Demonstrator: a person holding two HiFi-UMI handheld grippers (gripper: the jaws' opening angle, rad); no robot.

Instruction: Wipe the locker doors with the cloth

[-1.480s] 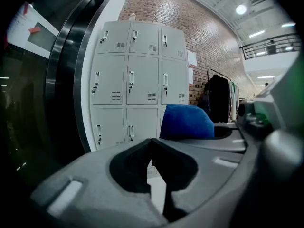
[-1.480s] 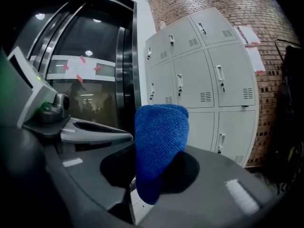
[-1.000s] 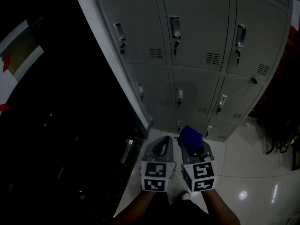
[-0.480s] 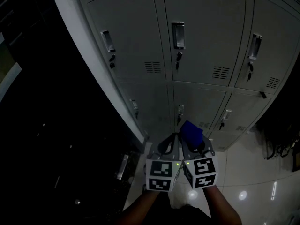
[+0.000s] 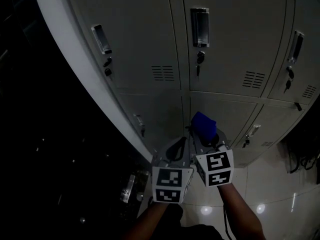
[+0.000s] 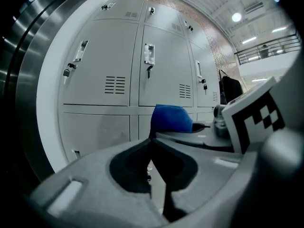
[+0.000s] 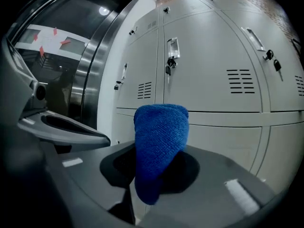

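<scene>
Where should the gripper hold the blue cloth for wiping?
By its narrow tail end, coming from the side away from the locker doors, as the right gripper does now. The cloth pokes its fat rounded end past the jaws, free to rub.

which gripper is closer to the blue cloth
Right. The right gripper is shut on the blue cloth, which sticks out from between its jaws. The left gripper is alongside to the cloth's left, jaws together and empty.
</scene>
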